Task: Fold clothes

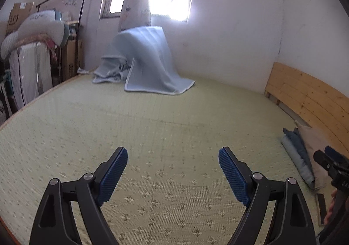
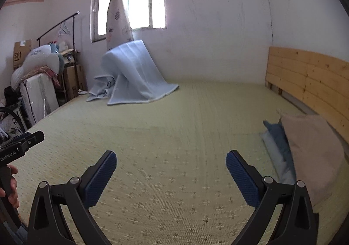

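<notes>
Both the left tongs [image 1: 173, 171] and right tongs [image 2: 171, 176] are hovering apart and empty over the bed mat [image 2: 174, 135], while the soft, light folded clothes [image 2: 305, 153] are lying by the headboard [image 2: 309, 74], probably best pinched at an edge.

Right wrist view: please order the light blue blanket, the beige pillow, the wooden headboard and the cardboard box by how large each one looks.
1. wooden headboard
2. light blue blanket and beige pillow: they look similar, and the pillow is nearer the camera, so no order between them
3. cardboard box, partly hidden
</notes>
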Demonstrator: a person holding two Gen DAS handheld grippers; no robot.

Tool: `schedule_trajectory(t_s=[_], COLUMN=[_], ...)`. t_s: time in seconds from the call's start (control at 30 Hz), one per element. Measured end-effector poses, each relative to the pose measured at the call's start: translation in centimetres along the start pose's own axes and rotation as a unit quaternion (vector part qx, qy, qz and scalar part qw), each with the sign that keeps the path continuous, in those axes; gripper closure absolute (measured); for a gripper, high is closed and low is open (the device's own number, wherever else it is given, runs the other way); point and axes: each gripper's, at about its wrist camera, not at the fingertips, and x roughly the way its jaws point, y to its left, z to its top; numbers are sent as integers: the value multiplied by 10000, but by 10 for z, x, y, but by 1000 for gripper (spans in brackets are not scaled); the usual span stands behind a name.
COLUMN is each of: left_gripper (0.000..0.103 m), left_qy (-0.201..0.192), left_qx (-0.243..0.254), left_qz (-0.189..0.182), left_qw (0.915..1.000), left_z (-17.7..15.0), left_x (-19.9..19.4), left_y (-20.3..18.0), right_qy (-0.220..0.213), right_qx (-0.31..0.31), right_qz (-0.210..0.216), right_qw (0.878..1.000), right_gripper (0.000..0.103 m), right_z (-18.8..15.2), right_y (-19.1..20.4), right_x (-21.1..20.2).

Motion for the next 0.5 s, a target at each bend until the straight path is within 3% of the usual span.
schedule_trajectory(t_s=[0.33, 0.5], left_gripper=[14, 14], left_qy=[468, 513], left_qx=[615, 863], left_qz=[354, 302], left_qw=[9964, 9945], left_z=[-32, -37], left_x=[58, 58], left_y=[-22, -37], right_qy=[530, 747], right_qx=[176, 352], right_qz=[-101, -152], right_qw=[9984, 9965], right_gripper=[0, 0], right_z=[-25, -34], right_y=[-12, -15], right_x=[50, 62])
